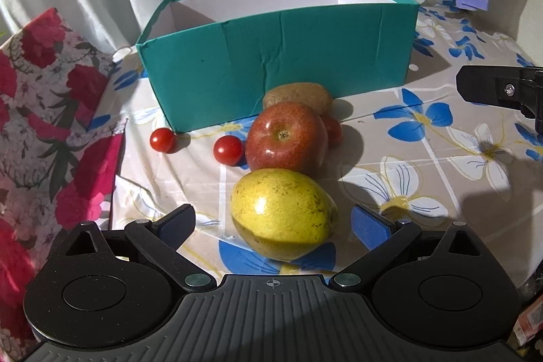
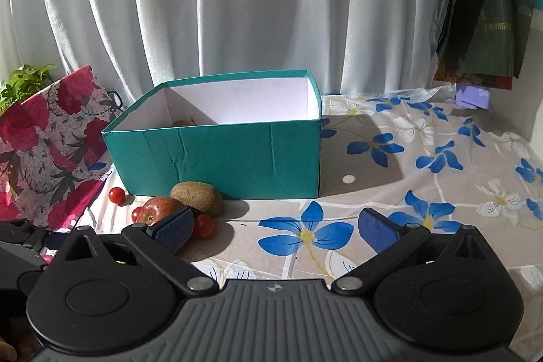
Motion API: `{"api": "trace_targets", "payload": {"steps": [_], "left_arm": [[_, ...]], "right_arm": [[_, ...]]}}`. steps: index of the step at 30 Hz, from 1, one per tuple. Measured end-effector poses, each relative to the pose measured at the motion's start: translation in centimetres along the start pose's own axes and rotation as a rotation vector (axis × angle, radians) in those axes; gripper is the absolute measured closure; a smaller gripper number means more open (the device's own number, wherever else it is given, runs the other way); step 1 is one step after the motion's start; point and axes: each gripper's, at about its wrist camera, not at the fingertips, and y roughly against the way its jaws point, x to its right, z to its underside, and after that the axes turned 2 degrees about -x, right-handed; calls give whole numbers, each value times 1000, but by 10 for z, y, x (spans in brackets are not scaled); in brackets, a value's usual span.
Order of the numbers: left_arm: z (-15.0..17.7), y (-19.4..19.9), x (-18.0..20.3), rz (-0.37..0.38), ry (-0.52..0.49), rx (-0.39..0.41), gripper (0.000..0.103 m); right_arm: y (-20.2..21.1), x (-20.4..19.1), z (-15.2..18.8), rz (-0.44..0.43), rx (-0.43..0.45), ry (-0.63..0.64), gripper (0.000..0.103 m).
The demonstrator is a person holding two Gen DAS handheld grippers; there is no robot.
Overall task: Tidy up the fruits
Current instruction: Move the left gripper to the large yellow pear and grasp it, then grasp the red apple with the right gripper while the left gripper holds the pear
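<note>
A: Where's the left tool?

B: Low over the table, its blue-padded fingers spread wide on either side of a yellow-green speckled pear, not touching it.

A: And beyond the pear?

B: A shiny red apple sits just behind it, touching or nearly so. A brown fuzzy kiwi lies behind the apple, against the front wall of the open teal cardboard box. One small red cherry tomato rests just left of the apple, another by the box's left corner, and a third peeks out at the apple's right.

A: The right tool?

B: Also spread wide, holding nothing, above the blue-and-white flowered tablecloth. Its left pad partly covers the apple. In that view a bit of something yellowish shows inside the box; I can't tell what.

A: Surroundings?

B: White pleated curtain behind, a pink floral bag at the left.
</note>
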Motion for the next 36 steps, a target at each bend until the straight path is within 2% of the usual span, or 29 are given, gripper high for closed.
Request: {"api": "trace_targets", "payload": {"steps": [3, 7, 12, 13, 15, 25, 29, 36], "left_arm": [[0, -8, 2, 2, 18, -7, 2], [0, -15, 3, -4, 25, -6, 2], [-1, -23, 5, 6, 33, -16, 3], [-1, -25, 5, 4, 36, -22, 4], [-1, -27, 4, 8, 44, -29, 19], [-3, -30, 2, 20, 40, -31, 20], [-4, -28, 1, 14, 40, -37, 28], [-5, -29, -10, 59, 88, -61, 29]], "right_arm": [[-3, 5, 0, 37, -16, -23, 0], [-5, 14, 1, 44, -36, -63, 0], [-11, 15, 1, 63, -56, -51, 0], [-12, 15, 1, 65, -58, -44, 0], [-13, 14, 1, 68, -60, -32, 0], [-19, 13, -1, 71, -72, -37, 0], [-20, 11, -2, 70, -72, -39, 0], [-20, 4, -4, 69, -70, -30, 0]]}}
